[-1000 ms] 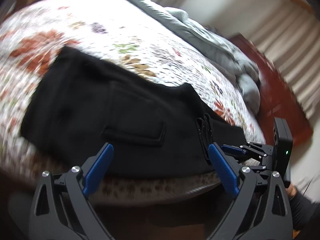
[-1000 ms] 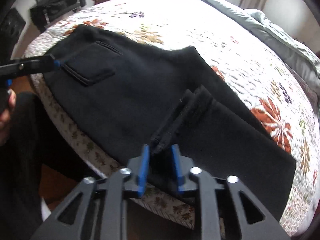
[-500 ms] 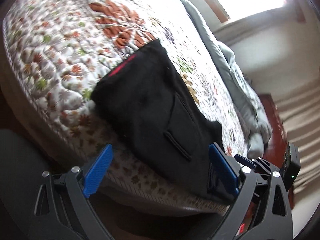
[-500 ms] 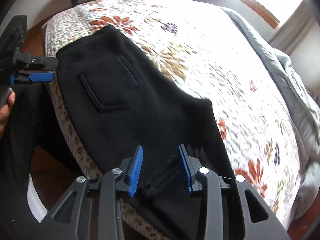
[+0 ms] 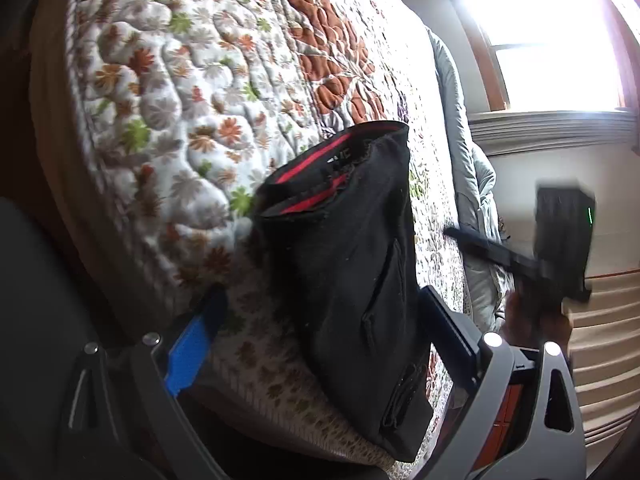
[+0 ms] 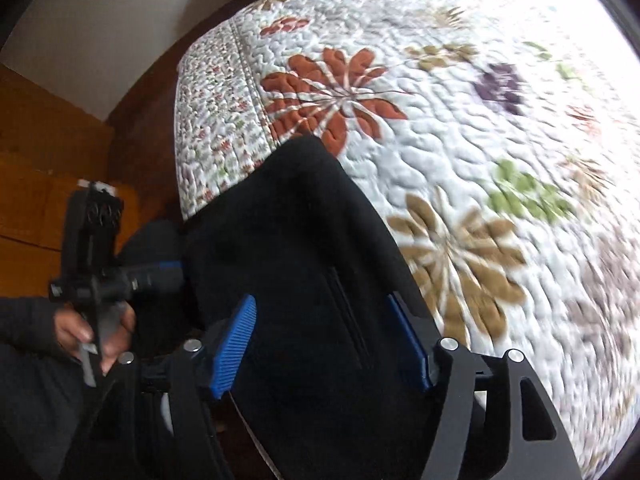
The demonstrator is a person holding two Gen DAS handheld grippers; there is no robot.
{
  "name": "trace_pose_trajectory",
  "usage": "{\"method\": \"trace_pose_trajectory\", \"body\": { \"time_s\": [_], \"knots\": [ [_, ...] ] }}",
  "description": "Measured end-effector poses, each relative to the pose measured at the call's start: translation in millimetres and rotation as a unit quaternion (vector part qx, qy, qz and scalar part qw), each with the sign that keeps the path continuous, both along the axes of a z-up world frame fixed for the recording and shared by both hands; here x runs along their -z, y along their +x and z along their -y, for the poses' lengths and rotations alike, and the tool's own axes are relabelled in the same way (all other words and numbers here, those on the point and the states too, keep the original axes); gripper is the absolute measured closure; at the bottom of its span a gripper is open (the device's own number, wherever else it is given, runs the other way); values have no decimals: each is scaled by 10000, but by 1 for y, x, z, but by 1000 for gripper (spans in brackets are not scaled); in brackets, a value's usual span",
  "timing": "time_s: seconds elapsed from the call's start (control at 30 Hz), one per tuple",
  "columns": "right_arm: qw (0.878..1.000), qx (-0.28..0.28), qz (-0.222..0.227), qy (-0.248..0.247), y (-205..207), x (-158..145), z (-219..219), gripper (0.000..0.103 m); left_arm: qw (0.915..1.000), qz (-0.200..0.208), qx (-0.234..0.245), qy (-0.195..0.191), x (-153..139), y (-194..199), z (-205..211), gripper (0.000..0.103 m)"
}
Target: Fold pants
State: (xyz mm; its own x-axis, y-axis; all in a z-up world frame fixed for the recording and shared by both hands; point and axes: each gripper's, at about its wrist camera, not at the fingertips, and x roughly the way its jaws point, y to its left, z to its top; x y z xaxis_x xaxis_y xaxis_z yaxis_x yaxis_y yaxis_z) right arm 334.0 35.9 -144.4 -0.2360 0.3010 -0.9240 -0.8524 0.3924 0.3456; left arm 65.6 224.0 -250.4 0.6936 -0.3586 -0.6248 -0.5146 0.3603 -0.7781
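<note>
Black pants (image 5: 360, 272) lie folded near the edge of a bed with a floral quilt (image 5: 192, 92). The waistband with its red inner stripe (image 5: 316, 176) faces away in the left wrist view. My left gripper (image 5: 316, 340) is open and empty, its jaws on either side of the pants' near end. In the right wrist view the pants (image 6: 304, 264) fill the lower middle. My right gripper (image 6: 328, 340) is open with the cloth between its jaws, not pinched. The left gripper also shows there (image 6: 160, 276), beside the pants' left edge.
A grey blanket (image 5: 464, 168) lies along the far side of the bed below a bright window (image 5: 552, 40). The right gripper's body (image 5: 560, 248) shows at the right of the left wrist view. Wooden floor (image 6: 40, 152) lies left of the bed.
My right gripper has opened and let go of the pants' cuffs, then swung over the folded pants. My left gripper has moved to the waistband end, still open.
</note>
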Motion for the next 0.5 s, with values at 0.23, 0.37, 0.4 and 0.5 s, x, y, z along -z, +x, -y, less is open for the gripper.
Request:
{"method": "trace_pose_trajectory", "body": {
  "time_s": [0.23,0.37,0.4,0.5],
  "knots": [
    [9941,-771,-701,-289,14,36,-72,29,9996,84,173,203,-10,11,5,8],
    [9887,-1068,-1001,-319,15,53,-91,23,9998,98,179,78,-4,10,2,8],
    [9884,-1053,-1060,-286,18,57,-93,28,9998,115,162,40,-2,10,2,8],
    [9890,-865,-1127,-402,36,71,-91,65,9997,176,186,29,0,7,1,8]
  ]
}}
